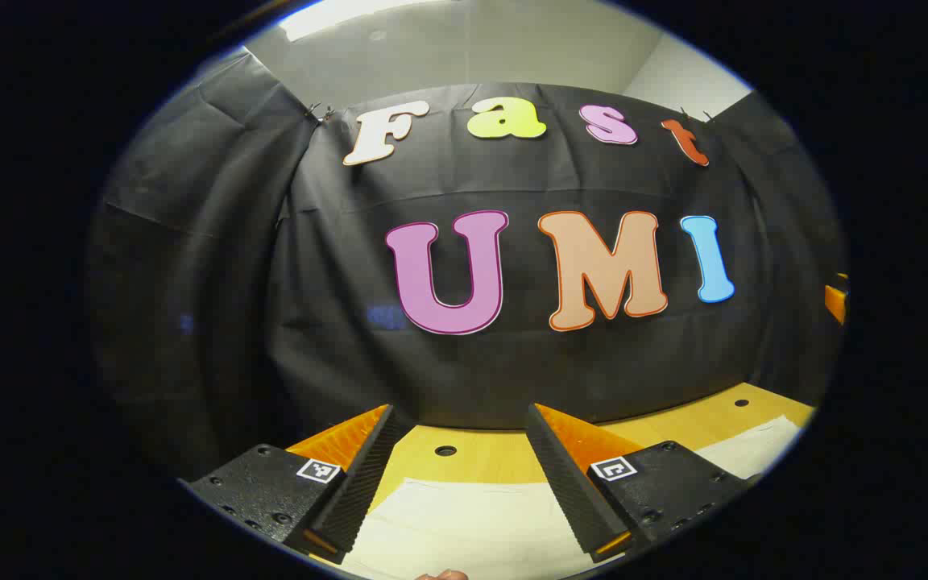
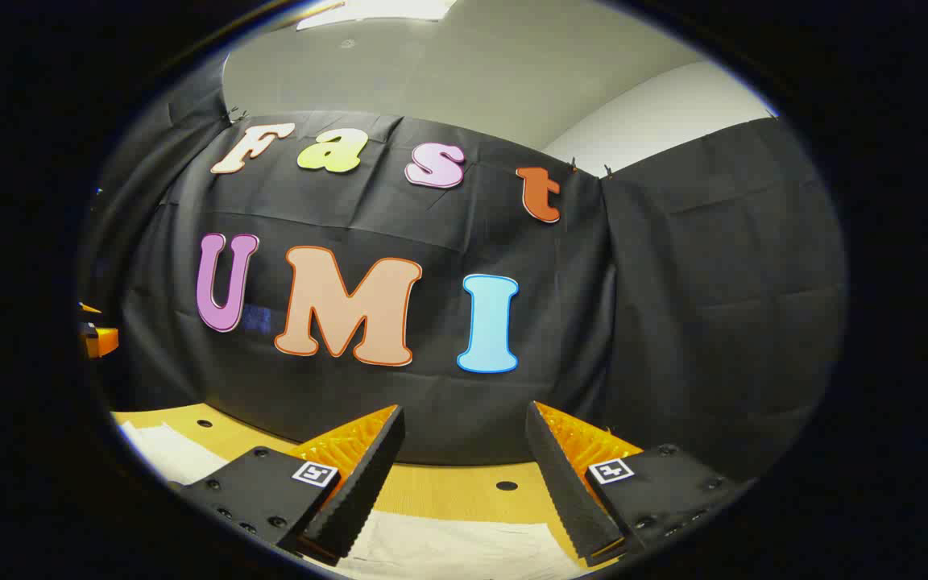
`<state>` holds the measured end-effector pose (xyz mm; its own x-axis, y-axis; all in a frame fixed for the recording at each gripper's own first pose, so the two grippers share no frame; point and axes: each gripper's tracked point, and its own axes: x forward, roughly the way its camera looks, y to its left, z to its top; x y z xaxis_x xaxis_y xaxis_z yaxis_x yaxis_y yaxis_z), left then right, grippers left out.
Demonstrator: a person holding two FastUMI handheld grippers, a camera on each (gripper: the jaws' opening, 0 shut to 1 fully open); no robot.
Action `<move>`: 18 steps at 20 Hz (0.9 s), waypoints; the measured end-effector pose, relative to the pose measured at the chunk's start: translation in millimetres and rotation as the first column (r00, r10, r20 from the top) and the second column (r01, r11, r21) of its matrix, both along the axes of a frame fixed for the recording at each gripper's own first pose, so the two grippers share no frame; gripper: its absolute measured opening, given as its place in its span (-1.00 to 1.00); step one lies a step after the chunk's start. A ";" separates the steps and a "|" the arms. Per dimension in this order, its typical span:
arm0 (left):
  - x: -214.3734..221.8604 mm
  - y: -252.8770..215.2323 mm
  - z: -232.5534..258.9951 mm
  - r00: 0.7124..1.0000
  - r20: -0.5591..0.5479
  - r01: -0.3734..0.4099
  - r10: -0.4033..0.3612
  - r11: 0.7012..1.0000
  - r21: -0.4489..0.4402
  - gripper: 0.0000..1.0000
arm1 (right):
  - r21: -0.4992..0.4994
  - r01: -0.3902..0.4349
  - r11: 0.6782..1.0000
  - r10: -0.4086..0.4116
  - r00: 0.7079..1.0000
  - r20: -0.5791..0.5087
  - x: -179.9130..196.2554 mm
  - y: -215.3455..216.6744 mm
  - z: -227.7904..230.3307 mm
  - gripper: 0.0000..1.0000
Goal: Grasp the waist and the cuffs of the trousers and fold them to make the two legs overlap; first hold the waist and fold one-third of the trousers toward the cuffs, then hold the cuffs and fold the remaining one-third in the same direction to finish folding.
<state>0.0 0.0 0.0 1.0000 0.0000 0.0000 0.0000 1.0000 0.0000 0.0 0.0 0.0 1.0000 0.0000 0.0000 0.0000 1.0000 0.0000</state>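
Above the yellow wooden table [image 1: 504, 455], I am holding both grippers parted and empty.
Pale cream cloth trousers [image 1: 464, 528] are lying flat beneath the left gripper [image 1: 460, 419] and right gripper [image 2: 464, 419].

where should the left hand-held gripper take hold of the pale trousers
Likely at the far edge of the pale cloth trousers, coming down from above with open fingers: the cloth lies flat on the yellow wooden table, so only an edge can be pinched. Waist or cuff cannot be told.
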 end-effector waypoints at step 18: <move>1.4 0.1 4.7 1.000 0.006 -0.014 0.014 1.000 -0.005 0.91 | -0.012 -0.008 1.000 0.008 1.000 -0.005 7.4 -15.6 -3.1 0.94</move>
